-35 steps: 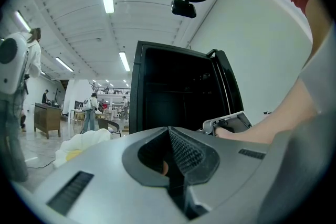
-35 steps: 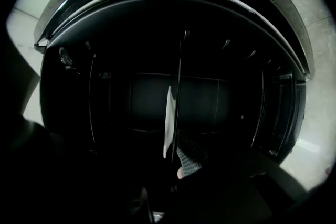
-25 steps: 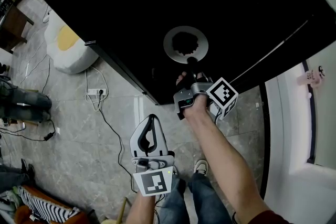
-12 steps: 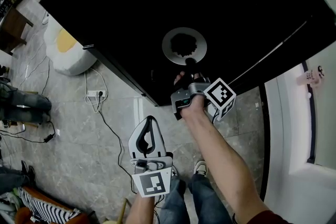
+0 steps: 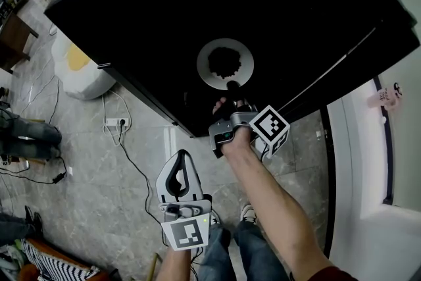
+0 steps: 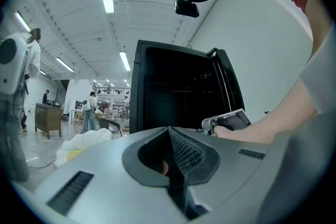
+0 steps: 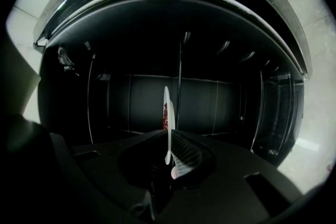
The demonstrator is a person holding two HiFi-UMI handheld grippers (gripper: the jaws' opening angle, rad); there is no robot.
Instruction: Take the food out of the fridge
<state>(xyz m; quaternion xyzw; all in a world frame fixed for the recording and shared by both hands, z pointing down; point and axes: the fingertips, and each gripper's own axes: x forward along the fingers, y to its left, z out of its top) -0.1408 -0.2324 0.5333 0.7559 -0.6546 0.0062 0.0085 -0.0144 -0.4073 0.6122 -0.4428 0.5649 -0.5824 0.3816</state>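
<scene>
Plate (image 7: 166, 107) rim inside right claw (image 7: 170, 157)

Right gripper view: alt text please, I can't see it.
The right claw is shut on the rim of a thin white round plate, seen edge-on, carrying dark reddish food. The black fridge stands open behind it.

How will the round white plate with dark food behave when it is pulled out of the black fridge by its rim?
The round white plate is probably stiff: it lies flat though the right tool pinches only its near rim. Held so, it may tip, and the loose dark food could slide.
</scene>
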